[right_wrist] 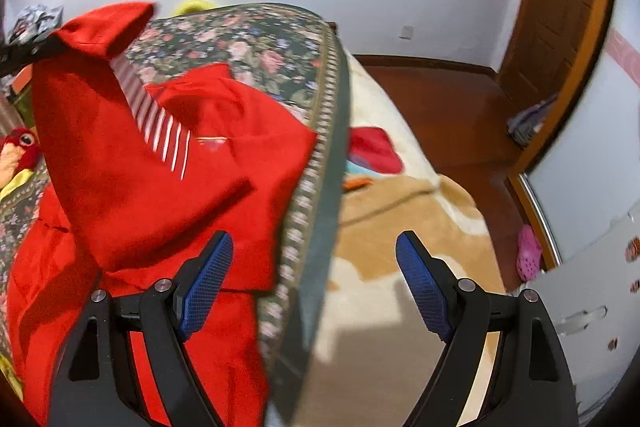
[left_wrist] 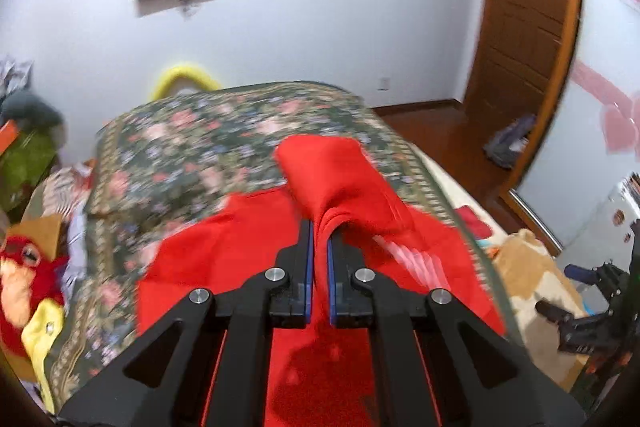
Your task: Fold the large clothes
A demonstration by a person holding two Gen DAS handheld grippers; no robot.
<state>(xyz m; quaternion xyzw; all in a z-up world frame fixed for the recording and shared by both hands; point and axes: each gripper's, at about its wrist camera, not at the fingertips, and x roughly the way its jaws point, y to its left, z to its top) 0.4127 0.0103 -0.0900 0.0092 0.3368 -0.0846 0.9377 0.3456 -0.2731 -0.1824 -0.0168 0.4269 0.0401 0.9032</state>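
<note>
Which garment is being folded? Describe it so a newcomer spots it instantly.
Start at the bed with the dark floral bedspread. Spread over its near end lies a bright red top with a patch of thin white stripes. Unlike the small red cloth on the cream blanket beside it, one bunched end is lifted off the bed, pinched in the left claw.

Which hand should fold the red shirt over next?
Probably the left. The left gripper is already shut on a bunch of the red garment and holds it up. The right gripper is open and holds nothing.
</note>
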